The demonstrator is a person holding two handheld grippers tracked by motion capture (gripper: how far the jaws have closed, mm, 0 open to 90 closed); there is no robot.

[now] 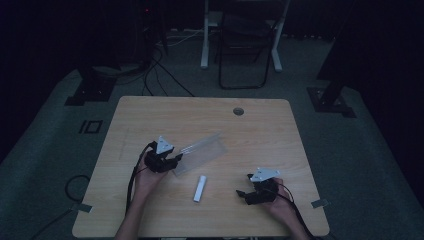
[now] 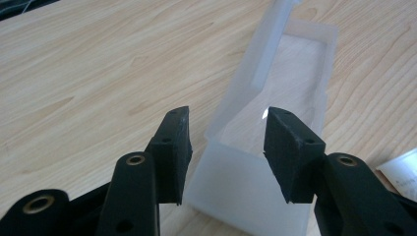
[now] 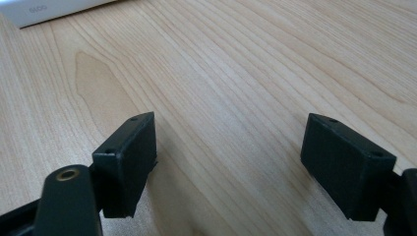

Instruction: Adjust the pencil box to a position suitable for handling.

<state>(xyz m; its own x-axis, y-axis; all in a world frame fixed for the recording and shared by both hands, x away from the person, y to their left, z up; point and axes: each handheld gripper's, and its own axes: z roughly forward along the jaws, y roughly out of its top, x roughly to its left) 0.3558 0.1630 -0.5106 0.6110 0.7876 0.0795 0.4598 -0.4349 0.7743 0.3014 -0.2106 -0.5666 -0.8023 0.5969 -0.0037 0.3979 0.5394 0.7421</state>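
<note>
A clear frosted plastic tray (image 1: 202,152) lies slantwise on the wooden table (image 1: 150,115), left of centre. In the left gripper view the tray (image 2: 275,93) is long and open-topped, and its near end wall sits just below and between the jaws. My left gripper (image 1: 177,161) (image 2: 228,147) is open at that near end, with a jaw over each side; I cannot tell whether they touch it. A small white box (image 1: 200,188) lies near the table's middle front. My right gripper (image 1: 241,194) (image 3: 228,162) is open wide over bare wood to the right of the box.
A round cable hole (image 1: 238,111) sits near the table's far edge. The white box's edge (image 3: 49,10) shows at the top left of the right gripper view, and its corner (image 2: 401,169) at the right of the left gripper view. A chair (image 1: 242,45) and cables stand on the dark floor beyond.
</note>
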